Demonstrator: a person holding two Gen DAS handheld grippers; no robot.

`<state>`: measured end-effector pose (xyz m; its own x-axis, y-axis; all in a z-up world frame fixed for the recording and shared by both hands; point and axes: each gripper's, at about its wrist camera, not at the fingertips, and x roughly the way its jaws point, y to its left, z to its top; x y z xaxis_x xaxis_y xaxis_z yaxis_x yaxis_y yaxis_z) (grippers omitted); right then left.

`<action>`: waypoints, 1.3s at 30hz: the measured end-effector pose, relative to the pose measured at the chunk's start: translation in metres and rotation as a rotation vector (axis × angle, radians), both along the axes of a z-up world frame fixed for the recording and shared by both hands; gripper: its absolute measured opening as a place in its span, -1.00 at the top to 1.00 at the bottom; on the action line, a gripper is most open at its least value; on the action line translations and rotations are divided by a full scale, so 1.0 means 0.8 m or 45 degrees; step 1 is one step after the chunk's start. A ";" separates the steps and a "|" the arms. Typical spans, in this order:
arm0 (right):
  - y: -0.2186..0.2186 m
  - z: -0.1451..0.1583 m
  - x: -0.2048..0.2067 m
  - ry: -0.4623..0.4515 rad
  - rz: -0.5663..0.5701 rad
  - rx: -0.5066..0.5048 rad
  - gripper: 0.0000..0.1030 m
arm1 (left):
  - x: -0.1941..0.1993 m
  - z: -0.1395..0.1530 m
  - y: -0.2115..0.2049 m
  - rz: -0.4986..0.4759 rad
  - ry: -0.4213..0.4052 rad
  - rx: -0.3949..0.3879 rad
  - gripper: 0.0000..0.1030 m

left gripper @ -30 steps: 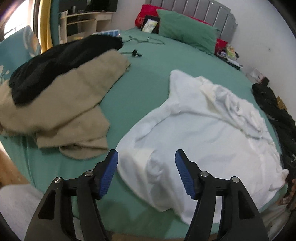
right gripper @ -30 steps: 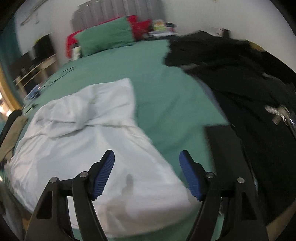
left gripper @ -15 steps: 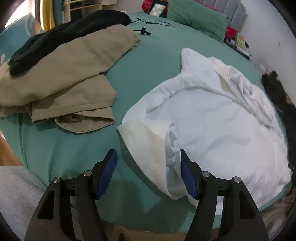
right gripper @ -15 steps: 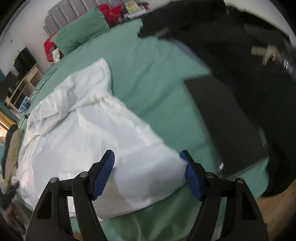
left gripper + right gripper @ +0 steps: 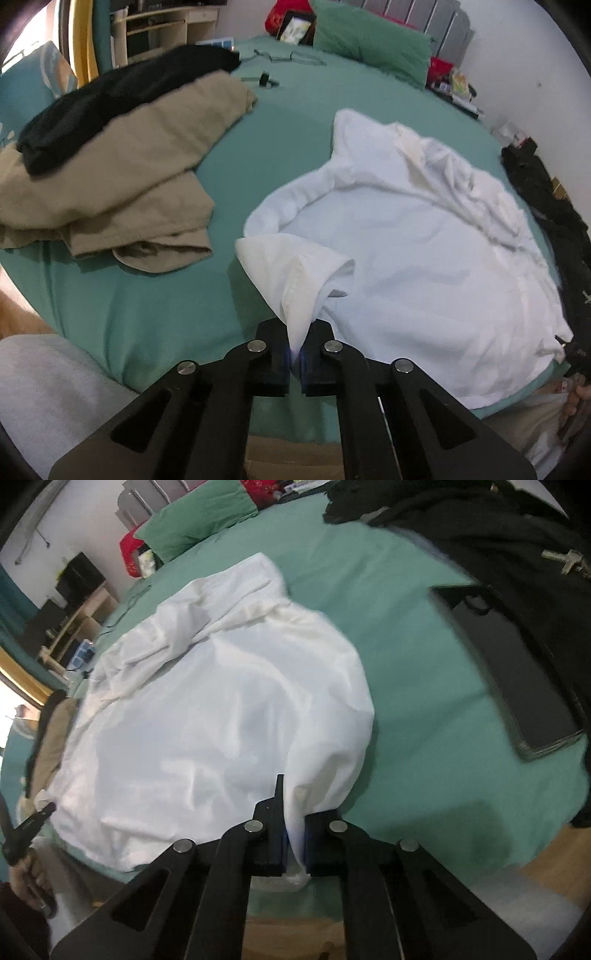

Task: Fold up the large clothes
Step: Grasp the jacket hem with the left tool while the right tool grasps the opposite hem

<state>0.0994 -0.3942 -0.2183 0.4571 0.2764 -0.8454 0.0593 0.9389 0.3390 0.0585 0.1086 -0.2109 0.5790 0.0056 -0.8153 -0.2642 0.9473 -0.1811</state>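
Along the near edge of the green bed, the white shirt lies spread flat. Both sets of jaws have just been closing, and each now pinches a fold of it: the left gripper clamps the cuff end of a sleeve, the right gripper clamps the hem corner on the other side. Tan trousers sit toward the bed's left edge, black clothes toward its right.
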 end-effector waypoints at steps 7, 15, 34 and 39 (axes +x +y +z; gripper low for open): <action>-0.014 0.034 -0.017 -0.151 -0.084 0.110 0.91 | -0.031 0.034 0.017 0.031 -0.091 -0.030 0.94; -0.020 0.073 -0.048 -0.254 -0.126 0.175 0.91 | -0.053 0.055 0.021 0.015 -0.135 -0.069 0.94; -0.016 0.162 -0.081 -0.384 -0.078 0.011 0.91 | -0.090 0.156 0.022 -0.014 -0.315 -0.016 0.94; -0.014 0.178 -0.071 -0.422 -0.073 -0.023 0.91 | -0.077 0.169 0.020 -0.021 -0.340 -0.008 0.94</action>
